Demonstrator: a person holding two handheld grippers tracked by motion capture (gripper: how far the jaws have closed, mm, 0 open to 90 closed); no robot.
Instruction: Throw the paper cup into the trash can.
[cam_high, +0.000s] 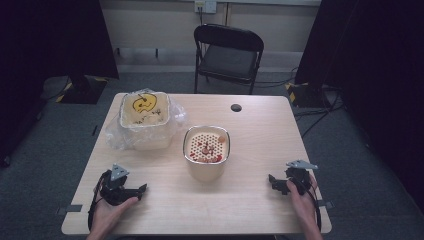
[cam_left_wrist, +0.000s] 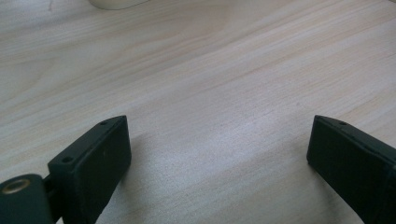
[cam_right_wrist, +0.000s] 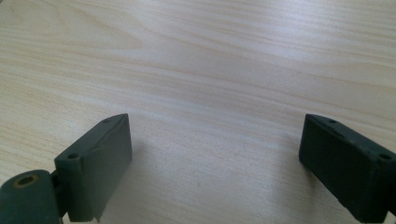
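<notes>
A: Left gripper (cam_high: 131, 191) on the table (cam_high: 165, 205), jaws wide, nothing between them. Bag-lined tub (cam_high: 144, 116) far-left: crinkly film, soft, slippery.

B: Perforated-lid canister (cam_high: 206, 151) at centre, nearest: rigid, smooth, probably light. Pinch the rim. Right gripper (cam_high: 276, 184) also gaping, empty.

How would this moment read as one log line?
left gripper: open, empty | right gripper: open, empty | canister: mid-table, untouched

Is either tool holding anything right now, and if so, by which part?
Nothing is held. The left tool and the right tool both rest low over bare table, jaws wide apart with only wood between them, apart from the containers.
</notes>
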